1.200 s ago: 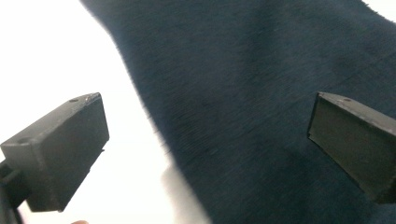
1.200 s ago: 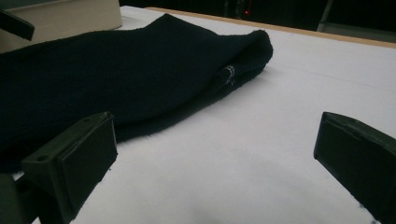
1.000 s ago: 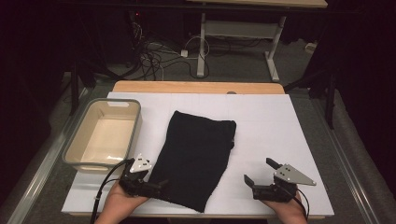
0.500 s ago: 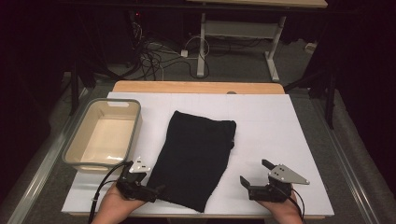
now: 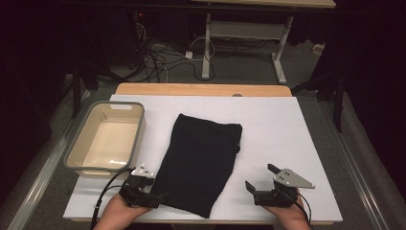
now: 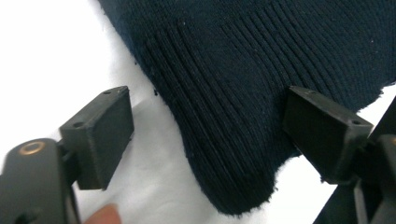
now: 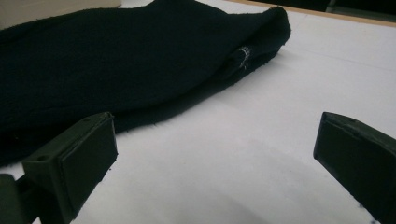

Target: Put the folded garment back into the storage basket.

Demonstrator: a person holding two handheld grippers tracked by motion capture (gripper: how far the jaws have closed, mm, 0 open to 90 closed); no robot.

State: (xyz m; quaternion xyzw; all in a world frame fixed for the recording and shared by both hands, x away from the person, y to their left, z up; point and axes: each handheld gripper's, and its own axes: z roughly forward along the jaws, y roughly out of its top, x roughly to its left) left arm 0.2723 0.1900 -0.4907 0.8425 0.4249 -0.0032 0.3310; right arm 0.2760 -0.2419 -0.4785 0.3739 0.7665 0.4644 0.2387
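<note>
The folded dark navy knitted garment (image 5: 201,163) lies mid-bench on the white bench (image 5: 287,129), its ribbed hem corner (image 6: 233,186) at about seven o'clock. It looks soft, light and floppy — it will sag, so take it at that ribbed corner. The left claw (image 5: 160,197) straddles it, jaws just closing, not yet pinching. The right claw (image 5: 261,177) waits wide open at five o'clock — empty.

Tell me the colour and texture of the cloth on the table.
Dark navy, ribbed knit cloth; the left gripper view shows it best.
</note>
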